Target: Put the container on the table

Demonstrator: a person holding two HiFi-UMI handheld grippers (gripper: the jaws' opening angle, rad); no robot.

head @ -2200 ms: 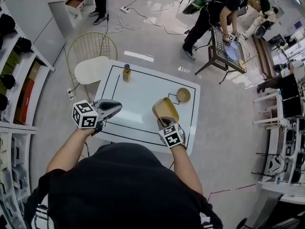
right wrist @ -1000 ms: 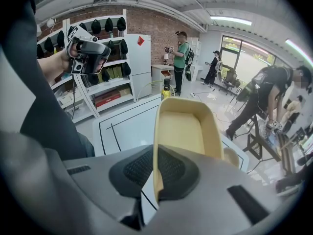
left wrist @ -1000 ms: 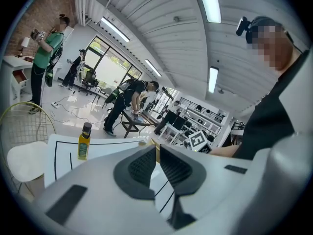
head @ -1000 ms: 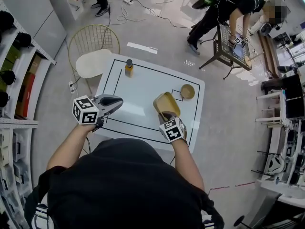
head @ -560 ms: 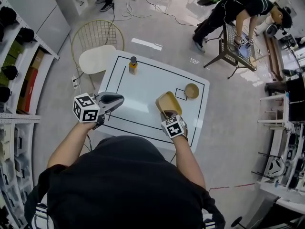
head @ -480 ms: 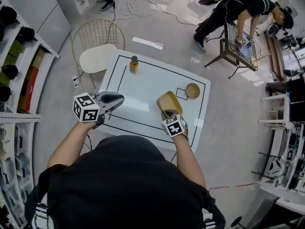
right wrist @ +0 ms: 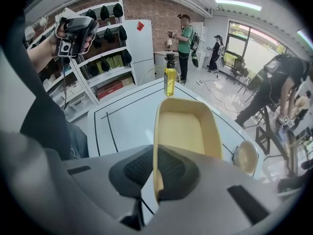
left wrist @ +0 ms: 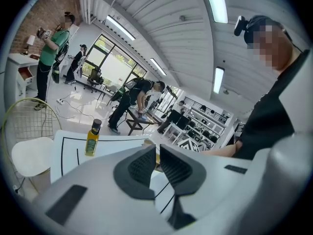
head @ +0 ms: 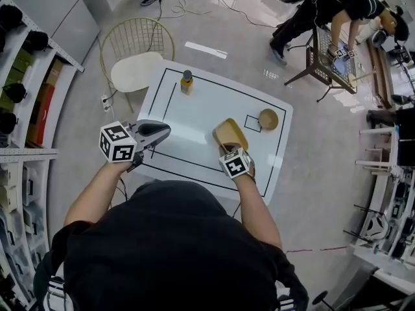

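Two grippers in play, one loaded. The right gripper (head: 226, 148) is clamped on the near rim of the pale yellow rectangular plastic container (head: 230, 133), one pad inside the wall and one outside. The container hangs tilted over the right-centre of the white worktop with black marked lines (head: 194, 118). Whether its far end touches the surface yet, I cannot tell. The left gripper (head: 163, 131) hovers at the worktop's near-left edge, its jaws drawn almost together with only a slit between them and nothing in it. A small bottle of yellow oil with a dark cap (head: 187, 82) stands at the far side, well apart. A round tan bowl (head: 268, 118) sits to the right, near the container. Judged step: setting down. To do it well, level the base first and bring it flat onto bare worktop short of the bowl. Part the jaws only once the container rests, then lift straight off the rim so it does not tip.
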